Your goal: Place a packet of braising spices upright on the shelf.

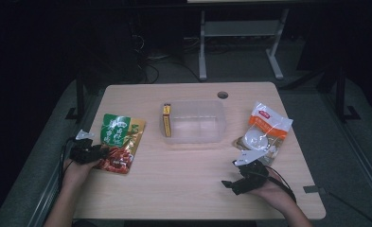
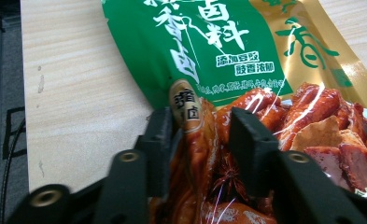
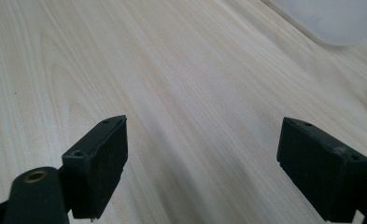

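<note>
left gripper (image 1: pixel 94 152) at near-left table edge, jaws clamped on a fold at the near end of the green-and-gold seasoning pouch (image 1: pixel 121 141); the pouch lies flat, white characters on green, glossy red braised-meat print below. clear plastic bin (image 1: pixel 195 122) mid-table, yellow box (image 1: pixel 166 120) upright inside its left end. white-and-orange packet (image 1: pixel 265 132) at right. right gripper (image 1: pixel 232 183) near-right, jaws spread wide, holding nothing, over bare table. light wood table (image 1: pixel 183 175), round hole far side, dark room, grey floor, white desk legs behind.
</note>
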`<act>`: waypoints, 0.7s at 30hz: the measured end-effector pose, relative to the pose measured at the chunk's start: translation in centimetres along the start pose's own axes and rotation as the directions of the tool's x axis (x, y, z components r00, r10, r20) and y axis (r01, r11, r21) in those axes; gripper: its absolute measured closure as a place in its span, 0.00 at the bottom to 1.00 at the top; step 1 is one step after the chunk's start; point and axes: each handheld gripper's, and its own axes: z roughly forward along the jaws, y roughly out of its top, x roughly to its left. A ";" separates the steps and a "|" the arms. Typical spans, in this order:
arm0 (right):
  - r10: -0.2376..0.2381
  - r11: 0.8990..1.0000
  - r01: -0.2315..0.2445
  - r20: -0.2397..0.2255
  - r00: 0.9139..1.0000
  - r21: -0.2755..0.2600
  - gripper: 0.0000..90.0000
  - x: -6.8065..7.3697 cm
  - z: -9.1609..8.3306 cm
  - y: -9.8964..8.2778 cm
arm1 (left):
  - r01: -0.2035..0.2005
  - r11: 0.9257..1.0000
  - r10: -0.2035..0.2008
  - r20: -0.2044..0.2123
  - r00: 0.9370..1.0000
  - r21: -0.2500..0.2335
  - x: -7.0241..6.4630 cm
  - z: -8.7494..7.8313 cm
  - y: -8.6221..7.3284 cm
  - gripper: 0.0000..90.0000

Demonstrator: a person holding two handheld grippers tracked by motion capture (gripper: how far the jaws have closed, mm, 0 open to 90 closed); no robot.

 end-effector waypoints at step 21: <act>-0.002 1.000 0.002 0.001 1.000 -0.007 0.18 -0.1 -0.1 0.0 | -0.021 1.000 0.021 0.051 0.998 -0.005 0.3 -0.8 0.6 1.00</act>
